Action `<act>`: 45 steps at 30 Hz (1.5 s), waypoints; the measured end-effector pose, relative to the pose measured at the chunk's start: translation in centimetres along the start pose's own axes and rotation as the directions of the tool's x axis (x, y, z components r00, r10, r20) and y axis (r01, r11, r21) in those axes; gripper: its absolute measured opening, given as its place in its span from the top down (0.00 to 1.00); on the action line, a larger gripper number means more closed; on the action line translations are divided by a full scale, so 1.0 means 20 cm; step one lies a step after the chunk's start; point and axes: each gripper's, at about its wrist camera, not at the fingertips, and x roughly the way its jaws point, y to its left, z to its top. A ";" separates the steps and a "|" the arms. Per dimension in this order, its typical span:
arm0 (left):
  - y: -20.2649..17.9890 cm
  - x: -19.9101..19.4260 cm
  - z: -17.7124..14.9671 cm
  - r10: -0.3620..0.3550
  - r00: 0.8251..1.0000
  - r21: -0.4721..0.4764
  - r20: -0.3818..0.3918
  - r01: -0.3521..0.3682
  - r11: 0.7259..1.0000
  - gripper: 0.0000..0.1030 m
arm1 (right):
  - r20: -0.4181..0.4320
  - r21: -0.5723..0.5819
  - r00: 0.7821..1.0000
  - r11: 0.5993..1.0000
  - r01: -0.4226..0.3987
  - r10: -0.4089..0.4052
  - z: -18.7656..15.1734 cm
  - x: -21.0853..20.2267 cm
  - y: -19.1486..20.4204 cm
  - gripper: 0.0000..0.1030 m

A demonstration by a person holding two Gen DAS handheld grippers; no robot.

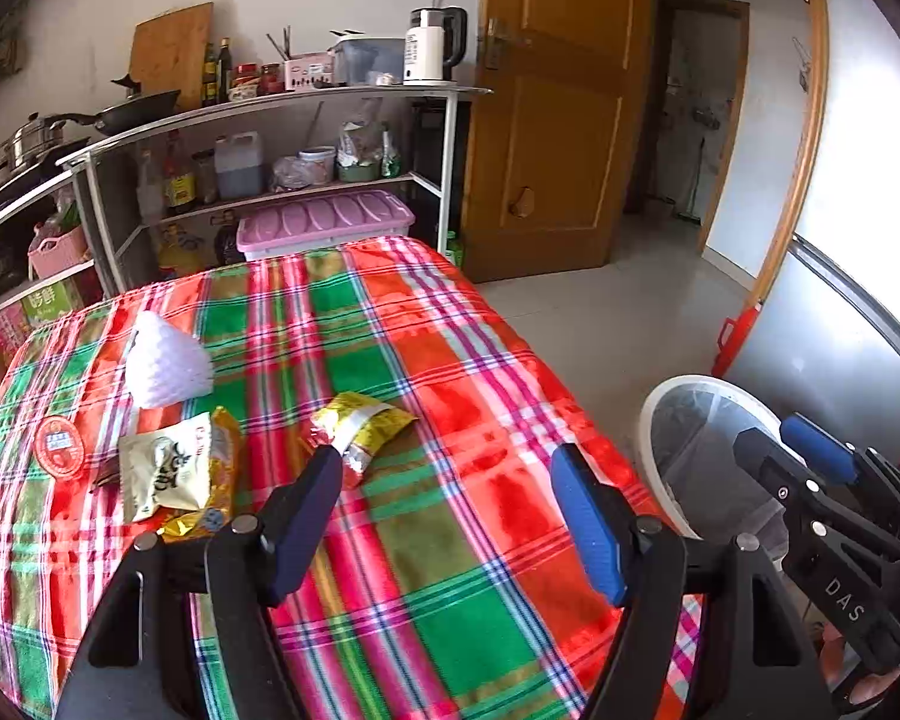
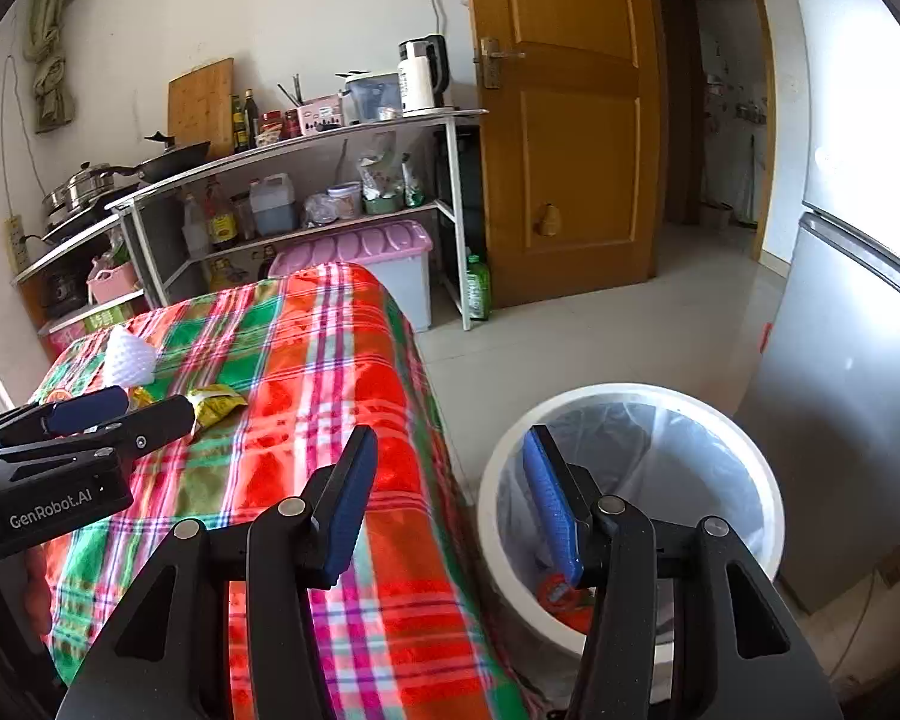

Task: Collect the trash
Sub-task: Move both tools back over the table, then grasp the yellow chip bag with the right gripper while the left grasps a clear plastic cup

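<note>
Diagonally, yellow wrapper (image 1: pixel 360 429), long axis up-right

Left claw (image 1: pixel 450 516) and right claw (image 2: pixel 447 504) agape, empty.

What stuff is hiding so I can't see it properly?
- Trash bin bottom: right wrist view, the right hand-held gripper covers most of the red item inside.
- Yellow snack wrapper: left wrist view, a finger hides its near end.
- Red round label: print too small.
</note>
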 end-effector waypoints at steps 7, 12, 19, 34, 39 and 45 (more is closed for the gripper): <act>0.33 -0.04 -0.03 0.100 0.995 -0.089 0.006 -0.099 0.991 0.26 | -0.008 -0.087 0.997 0.993 -0.074 0.073 0.06 0.09 0.25 0.49; 0.56 -0.07 -0.05 0.164 0.986 -0.142 0.004 -0.162 0.977 0.25 | -0.045 -0.142 0.990 0.980 -0.137 0.132 0.08 0.18 0.42 0.49; 0.87 -0.12 -0.08 0.247 0.969 -0.211 -0.006 -0.242 0.947 0.23 | -0.119 -0.168 0.970 0.959 -0.230 0.212 0.11 0.33 0.64 0.49; 1.21 0.01 -0.16 0.299 0.950 -0.240 -0.092 -0.313 0.919 0.21 | -0.243 -0.195 0.949 0.948 -0.251 0.202 0.10 0.64 0.89 0.48; 1.26 0.07 -0.13 0.296 0.950 -0.259 -0.104 -0.313 0.914 0.20 | -0.265 -0.214 0.946 0.945 -0.247 0.187 0.09 0.69 0.92 0.48; 1.29 0.12 -0.10 0.324 0.940 -0.245 -0.108 -0.341 0.908 0.20 | -0.289 -0.220 0.945 0.950 -0.222 0.154 0.08 0.74 0.93 0.48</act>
